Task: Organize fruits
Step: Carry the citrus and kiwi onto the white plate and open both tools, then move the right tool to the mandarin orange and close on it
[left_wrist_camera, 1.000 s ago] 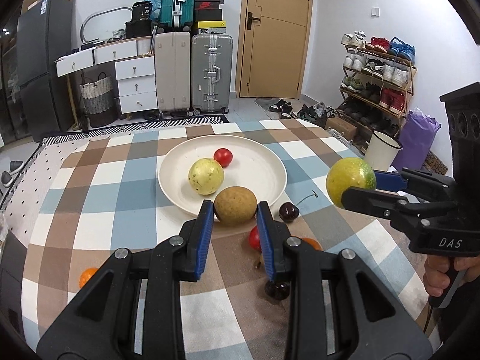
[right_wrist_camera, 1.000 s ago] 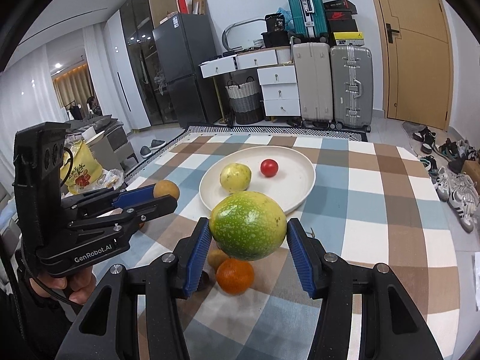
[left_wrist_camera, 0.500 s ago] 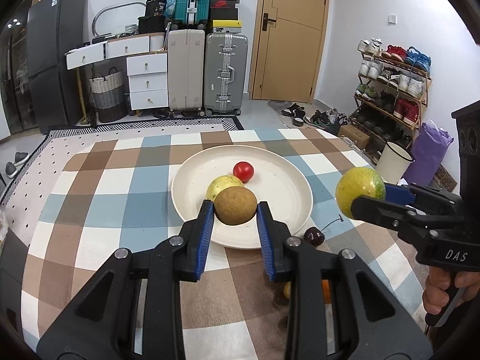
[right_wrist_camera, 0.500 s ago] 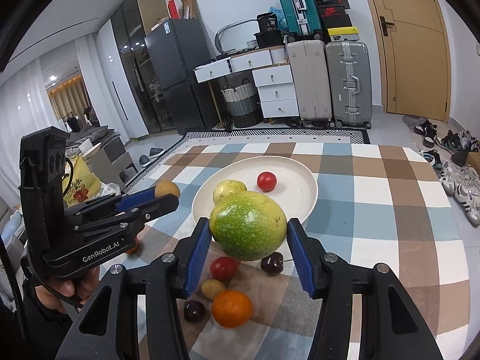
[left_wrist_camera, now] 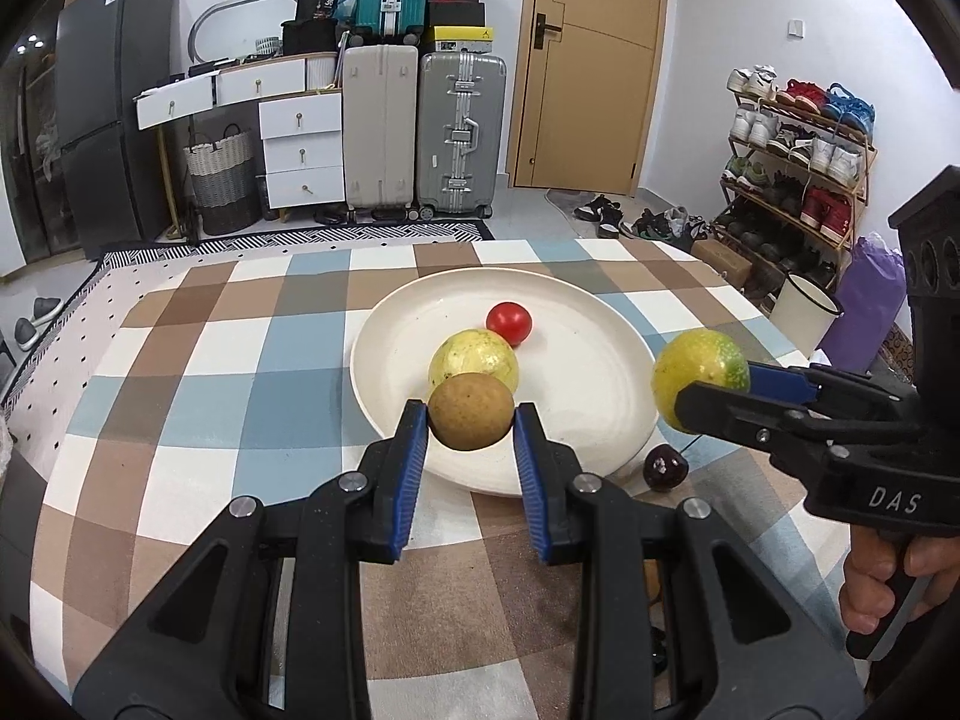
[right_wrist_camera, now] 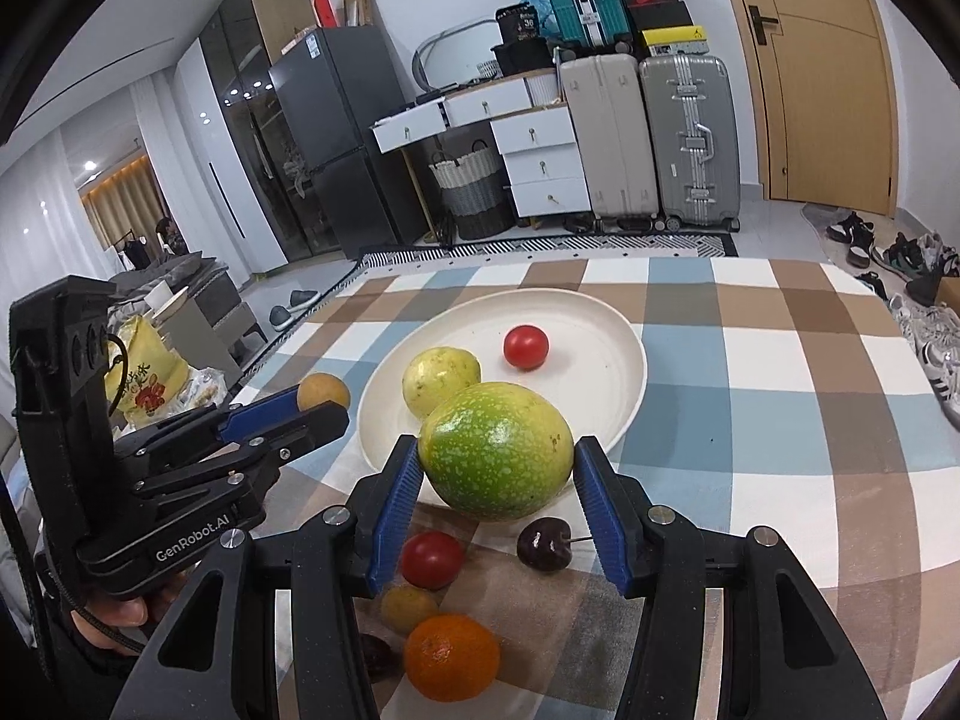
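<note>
A white plate on the checked tablecloth holds a yellow fruit and a small red tomato. My left gripper is shut on a round brown fruit above the plate's near rim. My right gripper is shut on a large green-yellow fruit, held above the plate's near-right edge.
Loose fruit lies on the cloth in front of the plate: a dark cherry, a red tomato, a small yellow-brown fruit, an orange. Suitcases, drawers and a shoe rack stand beyond the table.
Both grippers have moved forward toward the plate with their fruits held. The brown fruit now hangs over the plate's near rim; the green fruit is closer to the plate's edge.
</note>
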A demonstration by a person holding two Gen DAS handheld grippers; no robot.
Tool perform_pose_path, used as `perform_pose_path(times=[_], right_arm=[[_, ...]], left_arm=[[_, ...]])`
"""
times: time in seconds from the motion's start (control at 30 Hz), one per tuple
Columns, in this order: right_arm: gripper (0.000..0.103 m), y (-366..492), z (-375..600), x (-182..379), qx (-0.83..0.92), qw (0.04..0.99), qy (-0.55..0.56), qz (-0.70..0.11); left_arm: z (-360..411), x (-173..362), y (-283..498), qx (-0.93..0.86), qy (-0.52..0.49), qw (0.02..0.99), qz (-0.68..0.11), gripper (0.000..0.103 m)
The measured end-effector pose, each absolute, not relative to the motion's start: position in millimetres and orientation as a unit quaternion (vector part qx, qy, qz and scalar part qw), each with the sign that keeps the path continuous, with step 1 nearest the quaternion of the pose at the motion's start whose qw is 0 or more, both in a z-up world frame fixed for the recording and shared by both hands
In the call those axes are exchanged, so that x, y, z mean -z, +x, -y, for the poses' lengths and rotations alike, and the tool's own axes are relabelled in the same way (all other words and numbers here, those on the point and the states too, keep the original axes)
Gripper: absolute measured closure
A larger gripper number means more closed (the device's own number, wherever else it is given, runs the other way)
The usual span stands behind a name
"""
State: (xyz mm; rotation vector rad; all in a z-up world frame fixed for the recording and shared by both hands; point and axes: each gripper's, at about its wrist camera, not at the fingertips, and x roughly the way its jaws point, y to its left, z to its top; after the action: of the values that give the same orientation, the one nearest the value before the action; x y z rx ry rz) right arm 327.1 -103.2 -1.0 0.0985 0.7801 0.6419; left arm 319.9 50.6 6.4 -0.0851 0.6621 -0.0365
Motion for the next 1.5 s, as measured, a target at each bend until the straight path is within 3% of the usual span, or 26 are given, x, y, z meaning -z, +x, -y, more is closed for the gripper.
perform_pose_path(times=[0.53, 0.83, 1.1, 1.17, 1.23, 1.33, 1.4, 1.5], right_arm=[[0.050, 356, 79, 24, -0.292, 0.869, 0.025, -0.400], [0.035, 346, 104, 11, -0.283, 0.883, 0.023, -0.373], [0.032, 337, 123, 14, -0.270, 0.884, 0.015, -0.382], [0.031, 335, 125, 13, -0.267, 0.885, 0.013, -0.381], [0.027, 333, 126, 12, -0.267, 0.885, 0.012, -0.380], [0.022, 329, 126, 10, -0.267, 0.886, 0.007, -0.379], [0.014, 327, 126, 10, -0.266, 0.886, 0.003, -0.380], [0.006, 323, 126, 10, -0.265, 0.885, -0.003, -0.384]], left_arm=[[-54, 15, 330, 0.019, -0.041, 0.941, -0.335, 0.076], [-46, 18, 331, 0.036, -0.039, 0.940, -0.338, 0.076], [-34, 22, 335, 0.035, -0.024, 0.935, -0.352, 0.076], [-36, 20, 333, 0.036, -0.024, 0.936, -0.350, 0.071], [-39, 16, 329, 0.034, -0.032, 0.938, -0.344, 0.048], [-43, 8, 319, 0.028, -0.039, 0.945, -0.323, 0.028], [-46, 4, 311, 0.025, -0.043, 0.947, -0.317, 0.019], [-51, 3, 304, 0.026, -0.050, 0.945, -0.321, 0.017]])
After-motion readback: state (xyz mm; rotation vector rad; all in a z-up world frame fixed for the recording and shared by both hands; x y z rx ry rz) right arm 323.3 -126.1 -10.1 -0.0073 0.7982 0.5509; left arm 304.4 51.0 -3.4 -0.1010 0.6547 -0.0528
